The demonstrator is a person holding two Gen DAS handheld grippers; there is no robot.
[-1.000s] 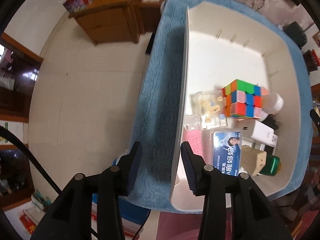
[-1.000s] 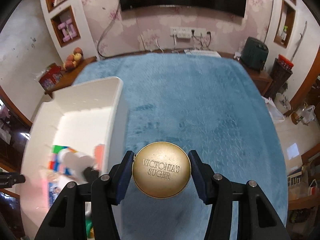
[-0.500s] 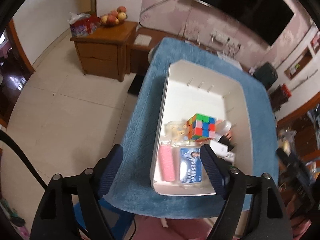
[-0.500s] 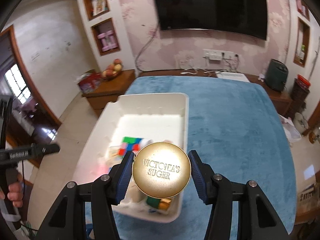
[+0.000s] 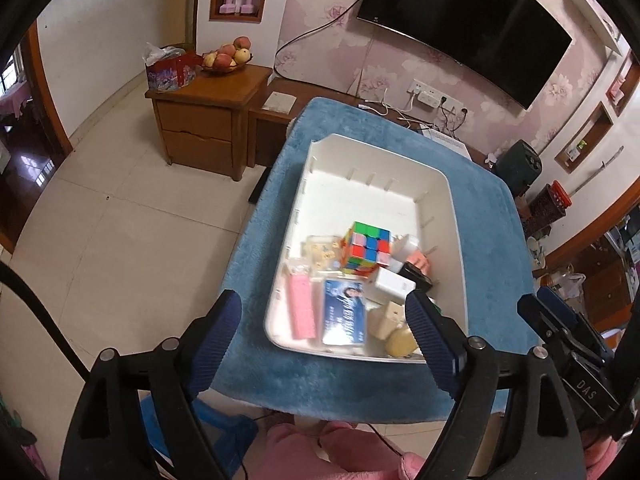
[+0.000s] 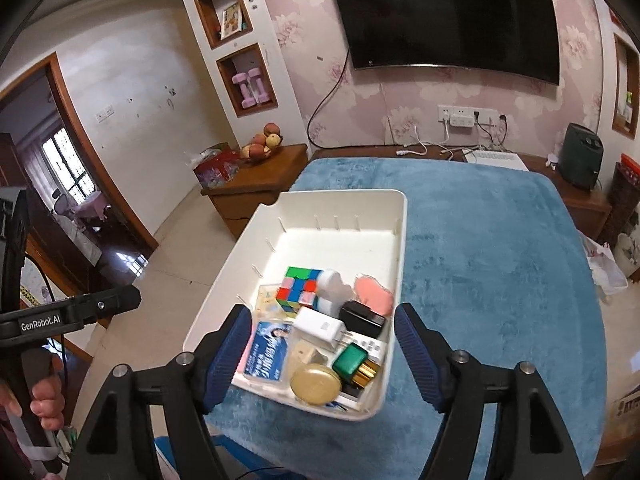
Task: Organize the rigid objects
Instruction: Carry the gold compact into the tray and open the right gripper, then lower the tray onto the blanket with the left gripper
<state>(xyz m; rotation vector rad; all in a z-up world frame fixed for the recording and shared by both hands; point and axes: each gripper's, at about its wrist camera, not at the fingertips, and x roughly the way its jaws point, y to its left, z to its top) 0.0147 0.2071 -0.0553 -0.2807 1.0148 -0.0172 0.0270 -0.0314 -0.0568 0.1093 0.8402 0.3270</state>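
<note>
A white bin [image 5: 376, 160] sits on the blue cloth and holds several small objects. Among them are a colour cube [image 5: 366, 248], a blue card packet [image 5: 344, 312], a pink bar [image 5: 302, 308] and a white charger [image 6: 320, 326]. The round gold tin [image 6: 316, 384] lies flat in the bin's near corner beside a green-capped item [image 6: 351, 360]. My left gripper [image 5: 324, 320] hangs above the bin's near end, its jaws opening with nothing between them. My right gripper [image 6: 322, 320] hovers over the same end, jaws also opening and empty. The bin [image 6: 340, 196] has bare floor at its far half.
Blue plush cloth [image 6: 500, 260] covers the table, with free room right of the bin. A wooden cabinet [image 5: 208, 120] with fruit stands off the table's far left. A hand [image 6: 44, 400] holds the left gripper's handle. A blue stool [image 5: 224, 420] shows under the table's near edge.
The right gripper let go of the gold tin, which now lies in the bin. The left jaws, earlier astride the bin's left wall, widened. Both grippers rose and drew back.
</note>
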